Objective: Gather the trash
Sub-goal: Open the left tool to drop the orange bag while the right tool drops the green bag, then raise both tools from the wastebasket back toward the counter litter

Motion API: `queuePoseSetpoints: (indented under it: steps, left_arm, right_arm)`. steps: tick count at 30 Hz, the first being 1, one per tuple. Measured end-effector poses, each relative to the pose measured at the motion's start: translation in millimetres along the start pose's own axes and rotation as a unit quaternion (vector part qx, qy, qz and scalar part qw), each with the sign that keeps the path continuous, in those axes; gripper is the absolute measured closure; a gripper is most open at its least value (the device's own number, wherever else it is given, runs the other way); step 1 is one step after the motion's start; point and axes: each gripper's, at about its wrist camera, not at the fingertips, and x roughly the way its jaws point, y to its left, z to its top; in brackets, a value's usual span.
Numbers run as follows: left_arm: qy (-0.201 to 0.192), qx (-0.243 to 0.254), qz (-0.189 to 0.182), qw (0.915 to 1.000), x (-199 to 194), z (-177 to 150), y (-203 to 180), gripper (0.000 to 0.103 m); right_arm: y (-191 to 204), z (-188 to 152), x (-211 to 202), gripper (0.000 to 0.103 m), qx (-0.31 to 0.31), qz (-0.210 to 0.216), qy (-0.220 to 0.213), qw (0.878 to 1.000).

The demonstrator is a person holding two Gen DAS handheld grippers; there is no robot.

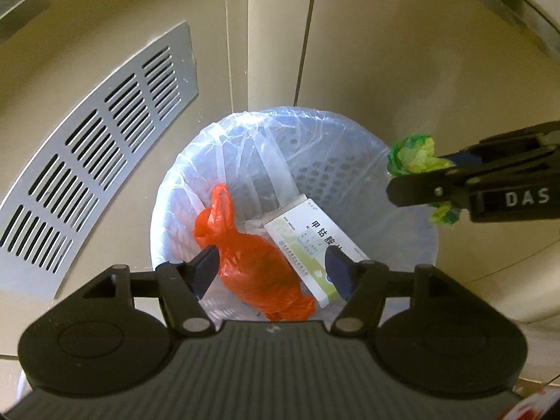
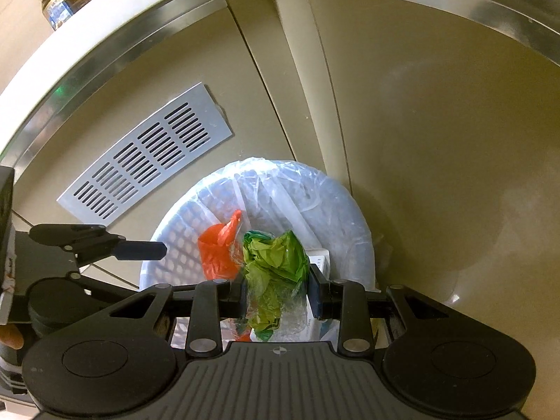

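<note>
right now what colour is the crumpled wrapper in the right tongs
Green, light and darker patches, on the crumpled plastic wrapper; the right wrist view shows it best.

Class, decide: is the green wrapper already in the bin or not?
Not in. The right gripper holds the green wrapper clamped above the bin.

Your way down into the bin [image 1: 402, 245] is open at its far side; the orange bag [image 1: 252, 262] and box [image 1: 308, 245] crowd its near side.

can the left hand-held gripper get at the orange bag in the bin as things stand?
Probably yes: the left hand-held gripper is open right above the orange bag, nothing covering it; the white box lies alongside.
</note>
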Motion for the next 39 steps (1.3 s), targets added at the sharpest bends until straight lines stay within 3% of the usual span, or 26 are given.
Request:
queuePoseSetpoints:
  steps: [9, 10, 11, 13, 27, 39]
  left_arm:
    - [-0.012, -0.028, -0.001, 0.9995, -16.0, -1.9, 10.4, 0.044]
    - [-0.012, -0.032, -0.001, 0.9994, -17.3, -2.2, 12.0, 0.044]
    - [-0.013, -0.035, -0.001, 0.9993, -18.2, -2.8, 13.5, 0.044]
    - [-0.014, -0.039, 0.001, 0.9991, -19.7, -3.8, 16.2, 0.044]
    - [-0.028, -0.072, 0.005, 0.997, -47.8, -7.4, 19.6, 0.044]
    - [-0.052, -0.126, 0.0, 0.9907, -104.1, -5.4, 11.0, 0.044]
  right_arm:
    - [9.3, 5.4, 7.4, 0.07, -0.003, 0.019, -0.01, 1.0]
    - [10.7, 6.6, 8.1, 0.063, -0.002, 0.021, -0.011, 1.0]
    - [12.6, 8.1, 8.6, 0.047, 0.0, 0.019, -0.012, 1.0]
    - [17.1, 9.6, 7.0, 0.035, 0.0, 0.01, -0.026, 1.0]
    - [19.0, 3.3, -13.7, 0.035, -0.005, 0.005, -0.013, 1.0]
    - [29.9, -4.5, -66.9, 0.035, 0.004, 0.008, -0.027, 1.0]
